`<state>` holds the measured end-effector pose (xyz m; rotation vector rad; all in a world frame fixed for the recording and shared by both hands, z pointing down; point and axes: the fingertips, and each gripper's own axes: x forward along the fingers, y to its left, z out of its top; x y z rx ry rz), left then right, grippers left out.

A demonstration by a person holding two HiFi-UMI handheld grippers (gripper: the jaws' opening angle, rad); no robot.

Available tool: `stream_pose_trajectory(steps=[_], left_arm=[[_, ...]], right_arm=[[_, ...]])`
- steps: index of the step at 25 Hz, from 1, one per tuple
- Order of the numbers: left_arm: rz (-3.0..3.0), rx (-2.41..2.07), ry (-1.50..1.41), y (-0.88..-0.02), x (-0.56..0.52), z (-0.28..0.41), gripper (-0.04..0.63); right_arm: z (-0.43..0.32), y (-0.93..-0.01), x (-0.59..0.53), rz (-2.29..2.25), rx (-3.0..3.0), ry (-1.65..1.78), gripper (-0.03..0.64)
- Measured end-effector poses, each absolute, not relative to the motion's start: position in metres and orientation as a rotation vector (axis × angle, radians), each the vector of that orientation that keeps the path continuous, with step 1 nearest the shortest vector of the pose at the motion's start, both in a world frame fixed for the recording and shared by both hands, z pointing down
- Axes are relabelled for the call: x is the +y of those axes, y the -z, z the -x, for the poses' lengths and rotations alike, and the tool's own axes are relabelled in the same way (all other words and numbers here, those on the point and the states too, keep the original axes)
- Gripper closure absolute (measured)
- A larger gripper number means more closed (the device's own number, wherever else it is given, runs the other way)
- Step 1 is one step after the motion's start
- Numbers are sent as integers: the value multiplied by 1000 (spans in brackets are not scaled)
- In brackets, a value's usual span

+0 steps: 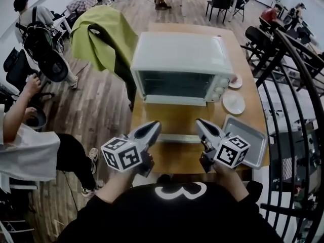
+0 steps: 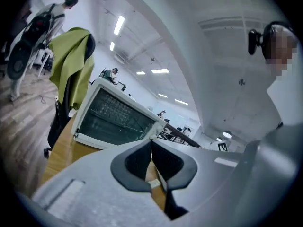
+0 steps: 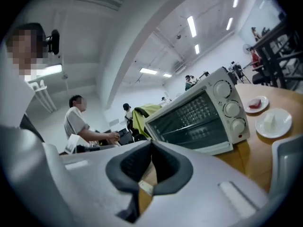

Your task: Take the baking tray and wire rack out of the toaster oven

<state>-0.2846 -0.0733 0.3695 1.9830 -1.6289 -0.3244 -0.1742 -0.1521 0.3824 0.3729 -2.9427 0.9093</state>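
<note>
Your left gripper (image 1: 154, 126) and right gripper (image 1: 200, 122) were closed and empty. The toaster oven (image 1: 179, 67) stood shut ahead of the fingertips, wire rack (image 3: 199, 117) behind its glass; opening the door probably came first.

White toaster oven (image 1: 177, 52), lime-green cloth (image 1: 104, 32), tan wooden table (image 1: 177, 121), seemingly grey tray (image 1: 247, 136).
</note>
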Motion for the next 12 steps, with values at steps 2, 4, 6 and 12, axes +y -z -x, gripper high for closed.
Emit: stream_pose_trajectory(steps=[2,4,6,12], left_arm=[[-1926,-1564,473,-369,-93,302,583],[-1876,-1487,634,-366,-112,317,581],[-1830,-1422,757,-365,-128,329,580],[-1628,-1263,1069,-377,-175,368,495]], right_arm=[[185,-378,-174,-398,-2963,-1036,614],[196,-375,-192,-422,-2979,-1067,614],[206,-373,-208,-446,-2995,-1096,614],[231,-380,-256,-496,-3003,-1364,600]])
